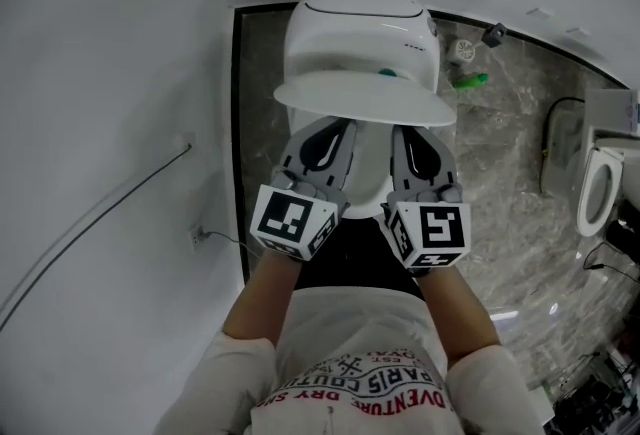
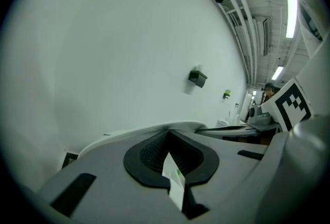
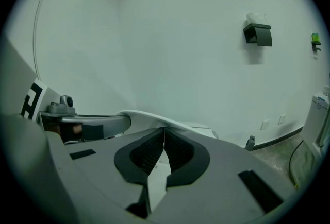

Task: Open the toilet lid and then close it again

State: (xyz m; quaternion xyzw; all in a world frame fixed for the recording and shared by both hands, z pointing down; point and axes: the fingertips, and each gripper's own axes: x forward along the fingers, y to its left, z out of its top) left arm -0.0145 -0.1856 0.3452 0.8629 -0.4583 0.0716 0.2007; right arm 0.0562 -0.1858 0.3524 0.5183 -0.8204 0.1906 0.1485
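Note:
The white toilet [image 1: 360,13] stands against the wall, and its lid [image 1: 365,93] is lifted partway, with the front rim tilted towards me. Side by side, both grippers point under that rim, which hides their tips. My left gripper [image 1: 335,131] is shut, and the lid's white rim [image 2: 154,130] curves just beyond its closed jaws [image 2: 167,134]. My right gripper [image 1: 410,135] is also shut [image 3: 164,129], with the same rim [image 3: 149,117] right behind its tips. Neither pair of jaws has anything between them. Each gripper shows in the other's view: the right gripper [image 2: 268,115] and the left gripper [image 3: 77,125].
A second toilet [image 1: 600,188] stands at the right on the marble floor [image 1: 510,173]. Behind the toilet lies a green item [image 1: 470,80]. A cable [image 1: 100,213] runs along the left wall to an outlet [image 1: 197,236]. A paper holder [image 3: 258,34] hangs on the wall.

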